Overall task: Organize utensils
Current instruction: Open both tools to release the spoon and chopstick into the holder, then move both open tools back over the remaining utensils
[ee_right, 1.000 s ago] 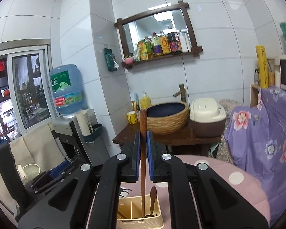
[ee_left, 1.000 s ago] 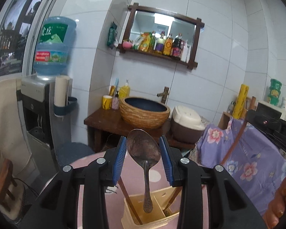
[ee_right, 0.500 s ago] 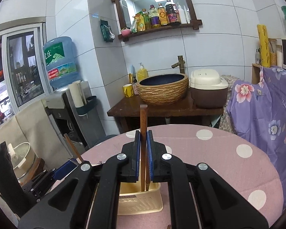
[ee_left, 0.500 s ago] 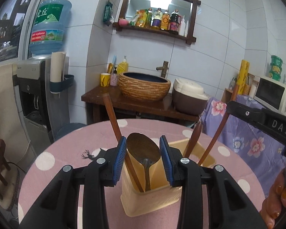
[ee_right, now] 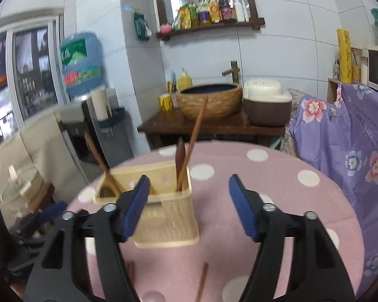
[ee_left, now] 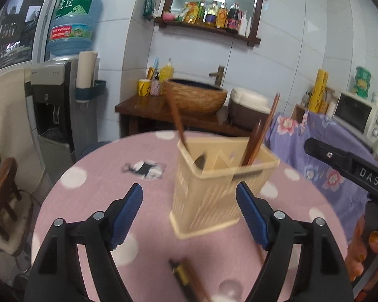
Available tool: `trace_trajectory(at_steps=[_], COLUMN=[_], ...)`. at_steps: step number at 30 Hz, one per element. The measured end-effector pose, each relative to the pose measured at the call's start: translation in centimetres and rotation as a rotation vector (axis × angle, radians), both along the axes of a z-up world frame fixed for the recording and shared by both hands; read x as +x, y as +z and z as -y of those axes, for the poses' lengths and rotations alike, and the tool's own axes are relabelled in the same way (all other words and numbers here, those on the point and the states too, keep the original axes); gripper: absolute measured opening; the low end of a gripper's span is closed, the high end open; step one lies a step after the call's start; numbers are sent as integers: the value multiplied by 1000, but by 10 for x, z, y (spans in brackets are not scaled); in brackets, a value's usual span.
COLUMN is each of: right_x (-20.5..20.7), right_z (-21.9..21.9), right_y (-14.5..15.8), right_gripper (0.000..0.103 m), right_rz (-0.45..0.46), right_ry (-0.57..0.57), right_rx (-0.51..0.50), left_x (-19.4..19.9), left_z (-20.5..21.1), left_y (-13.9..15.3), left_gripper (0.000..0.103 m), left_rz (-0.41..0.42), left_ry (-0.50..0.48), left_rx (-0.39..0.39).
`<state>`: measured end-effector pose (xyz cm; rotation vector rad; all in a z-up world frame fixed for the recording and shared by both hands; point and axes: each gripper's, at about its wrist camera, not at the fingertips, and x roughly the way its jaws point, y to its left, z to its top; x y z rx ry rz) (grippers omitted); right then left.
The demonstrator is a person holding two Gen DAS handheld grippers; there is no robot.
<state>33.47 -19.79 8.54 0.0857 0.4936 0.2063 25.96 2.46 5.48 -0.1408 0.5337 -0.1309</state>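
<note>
Utensils stand in a cream plastic caddy [ee_left: 214, 188] on my round pink table [ee_left: 93, 201] with white polka dots. From my left claw's camera the caddy sits just past twelve o'clock, between and beyond the two blue pads. My left claw [ee_left: 189, 216] is spread wide and carries nothing. In the caddy's near-left compartment a metal spoon [ee_left: 201, 160] rests bowl up, mostly sunk below the rim, and a brown wooden handle [ee_left: 177, 123] leans out toward eleven o'clock. In the right-hand compartment a pair of wooden chopsticks [ee_left: 267, 128] leans toward one o'clock, with a shorter dark wooden handle [ee_left: 254, 138] just beside it. Near six o'clock, on the table close to me, lies a blurred dark utensil with a yellowish band [ee_left: 182, 274]; I cannot tell what it is. At four o'clock my right hand [ee_left: 365, 256] grips the black body of the other tool. From my right claw's camera, the right claw [ee_right: 189, 206] is also spread apart and empty, and the caddy [ee_right: 168, 226] sits at about eleven o'clock, partly behind the left pad. More wooden sticks [ee_right: 201, 284] lie on the table near six o'clock. Beyond the table, at twelve o'clock, a woven basin [ee_right: 209, 103] rests on a dark wooden stand.
</note>
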Motion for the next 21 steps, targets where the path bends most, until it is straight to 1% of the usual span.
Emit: trace_trajectory(at_steps=[3, 5, 7, 10, 12, 14, 16, 21], right_x=[-18, -27, -38, -54, -66, -75, -84, -95], right_z=[2, 5, 6, 8, 10, 11, 11, 11], right_y=[-29, -48, -70, -99, -115, -123, -128, -135], right_gripper=[73, 74, 76, 78, 79, 79, 81, 83], right_rz=[-69, -121, -171, -231, -264, -278, -282, -294], right_ry=[-10, -20, -34, -47, -57, -58, -64, -65], right_rx=[-55, -79, -106, -139, -154, -161, -170, -176], left_x=[-19, -32, -43, -56, -63, -68, -73, -80], left_z=[-3, -3, -2, 1, 5, 8, 9, 19], left_y=[-22, -39, -51, -67, -77, -87, -94, -102], left_gripper=[76, 75, 68, 62, 59, 56, 53, 52], left_rz=[-81, -129, -167, -215, -245, -281, -299, -319], left_ry=[0, 20, 20, 20, 8, 1, 0, -5], left_rx=[34, 54, 51, 52, 49, 38, 26, 40])
